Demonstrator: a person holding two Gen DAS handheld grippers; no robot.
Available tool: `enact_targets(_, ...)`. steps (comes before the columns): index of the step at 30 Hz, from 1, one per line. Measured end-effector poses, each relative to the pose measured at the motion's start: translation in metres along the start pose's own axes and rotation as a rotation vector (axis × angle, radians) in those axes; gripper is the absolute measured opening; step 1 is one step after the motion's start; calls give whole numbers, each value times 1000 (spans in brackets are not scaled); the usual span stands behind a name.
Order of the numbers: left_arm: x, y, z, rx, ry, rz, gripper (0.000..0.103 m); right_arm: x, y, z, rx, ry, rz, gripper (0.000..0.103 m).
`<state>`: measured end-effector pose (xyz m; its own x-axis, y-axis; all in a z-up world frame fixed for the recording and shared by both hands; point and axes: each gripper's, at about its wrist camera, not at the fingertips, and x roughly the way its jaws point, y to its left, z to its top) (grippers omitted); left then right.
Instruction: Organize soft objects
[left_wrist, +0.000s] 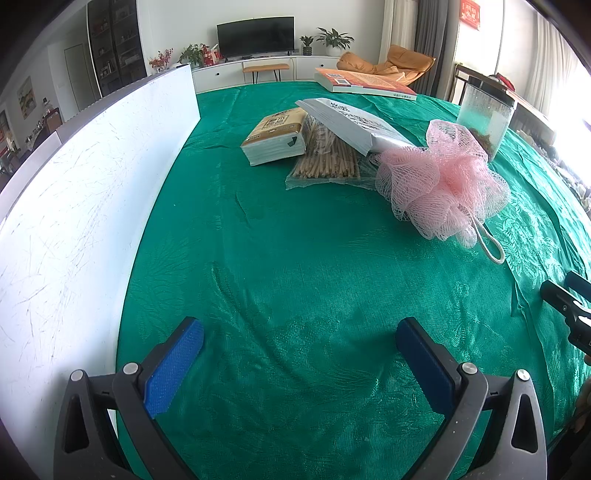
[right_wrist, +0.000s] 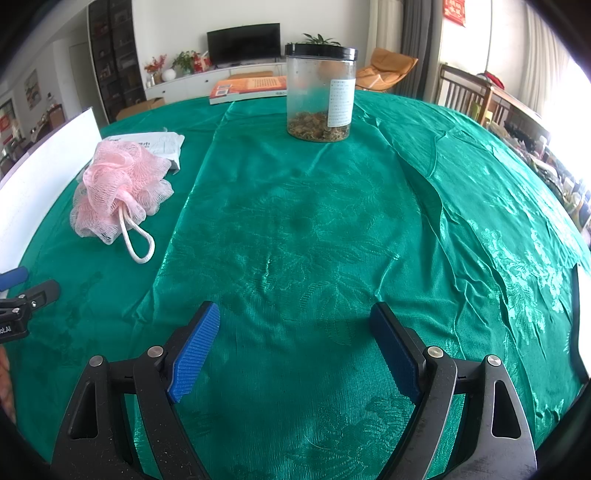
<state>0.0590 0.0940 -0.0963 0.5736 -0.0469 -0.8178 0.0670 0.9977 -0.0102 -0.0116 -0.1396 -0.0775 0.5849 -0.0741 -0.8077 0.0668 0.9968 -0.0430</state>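
A pink mesh bath sponge (left_wrist: 443, 188) with a white loop cord lies on the green tablecloth (left_wrist: 295, 277), also in the right wrist view (right_wrist: 118, 188) at the left. Behind it lie a tissue pack (left_wrist: 275, 138), a bag of thin sticks (left_wrist: 327, 157) and a white soft package (left_wrist: 354, 123), which also shows in the right wrist view (right_wrist: 155, 142). My left gripper (left_wrist: 299, 332) is open and empty, low over the cloth, well short of the sponge. My right gripper (right_wrist: 295, 314) is open and empty over bare cloth, right of the sponge.
A white board (left_wrist: 85, 206) lies along the left side of the table. A clear jar with a black lid (right_wrist: 320, 92) stands at the back. An orange book (left_wrist: 364, 83) lies at the far edge. The other gripper's tip shows at the right edge of the left wrist view (left_wrist: 565, 295).
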Motion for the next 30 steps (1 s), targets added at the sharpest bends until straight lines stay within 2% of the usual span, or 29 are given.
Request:
enact_targets(24,0,0,0,0,0,1,103,0,0,0,-5,4,5,86)
enact_targets(28,0,0,0,0,0,0,103,4,-3,15,-3,90,28,85)
enact_targets(30,0,0,0,0,0,1,103,-2,-2,29,55,72,135,86)
